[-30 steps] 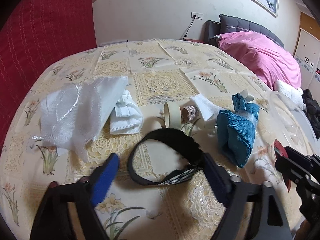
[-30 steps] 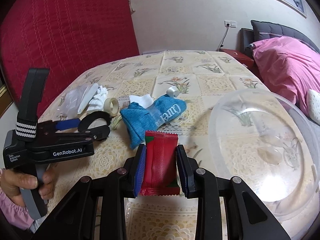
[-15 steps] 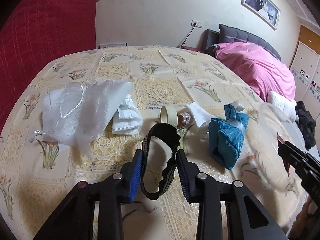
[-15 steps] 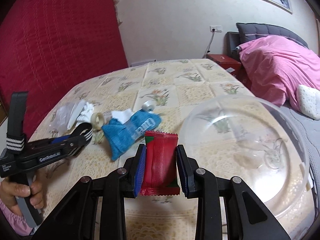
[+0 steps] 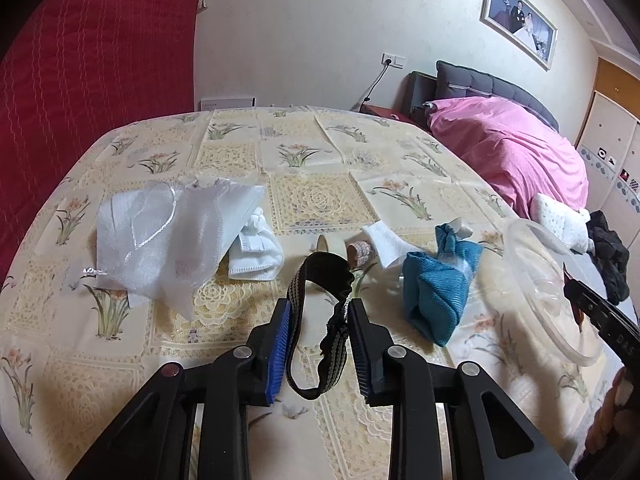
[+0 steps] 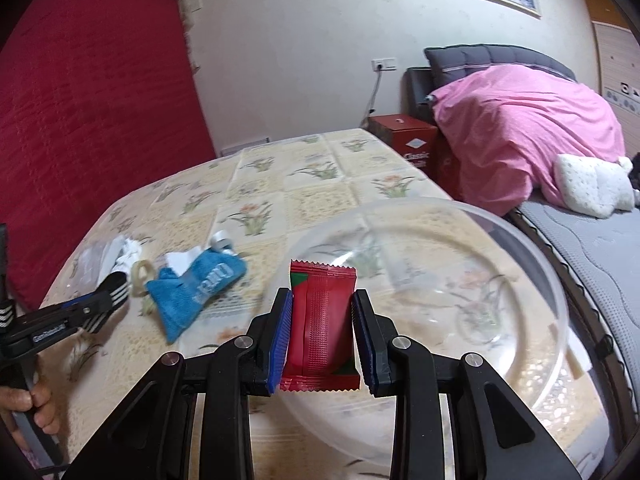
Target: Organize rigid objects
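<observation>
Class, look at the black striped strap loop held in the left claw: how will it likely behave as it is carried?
The strap loop is probably floppy: it sags and buckles between the left claw's pads. Likely light, as it hangs without slipping. Its free end may swing.

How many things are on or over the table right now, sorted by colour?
White: 4, mesh bag, folded cloth, sock, small tape roll
Blue: 1, pouch
Black: 1, strap in left claw
Red: 1, packet in right claw
Clear: 1, bowl
Cream: 1, tape roll
Brown: 1, patterned roll
Total: 10
</observation>
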### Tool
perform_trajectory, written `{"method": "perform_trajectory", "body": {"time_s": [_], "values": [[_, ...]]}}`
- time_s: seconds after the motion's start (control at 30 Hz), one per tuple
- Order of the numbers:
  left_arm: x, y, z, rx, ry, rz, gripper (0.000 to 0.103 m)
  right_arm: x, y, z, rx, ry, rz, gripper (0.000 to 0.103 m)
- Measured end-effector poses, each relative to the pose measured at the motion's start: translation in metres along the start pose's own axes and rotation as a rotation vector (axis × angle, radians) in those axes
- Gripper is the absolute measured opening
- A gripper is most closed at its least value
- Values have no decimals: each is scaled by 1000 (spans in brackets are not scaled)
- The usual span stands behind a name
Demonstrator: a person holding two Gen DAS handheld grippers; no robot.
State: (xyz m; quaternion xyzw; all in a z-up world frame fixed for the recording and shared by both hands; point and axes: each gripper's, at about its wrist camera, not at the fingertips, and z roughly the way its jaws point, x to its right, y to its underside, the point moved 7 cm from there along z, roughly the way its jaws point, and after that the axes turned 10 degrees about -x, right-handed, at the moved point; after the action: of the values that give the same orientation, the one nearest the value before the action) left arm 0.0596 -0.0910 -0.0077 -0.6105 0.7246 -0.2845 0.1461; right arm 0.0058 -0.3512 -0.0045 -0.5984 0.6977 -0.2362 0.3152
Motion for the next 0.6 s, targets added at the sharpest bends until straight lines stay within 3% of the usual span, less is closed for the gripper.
{"method": "perform_trajectory", "body": {"time_s": [0.47,0.6], "values": [[31,-8,-16,30,43,46,31,53,3,1,-10,96,80,32],[48,-12,-16,31,60,76,31,65,6,1,-16,114,100,41]]}}
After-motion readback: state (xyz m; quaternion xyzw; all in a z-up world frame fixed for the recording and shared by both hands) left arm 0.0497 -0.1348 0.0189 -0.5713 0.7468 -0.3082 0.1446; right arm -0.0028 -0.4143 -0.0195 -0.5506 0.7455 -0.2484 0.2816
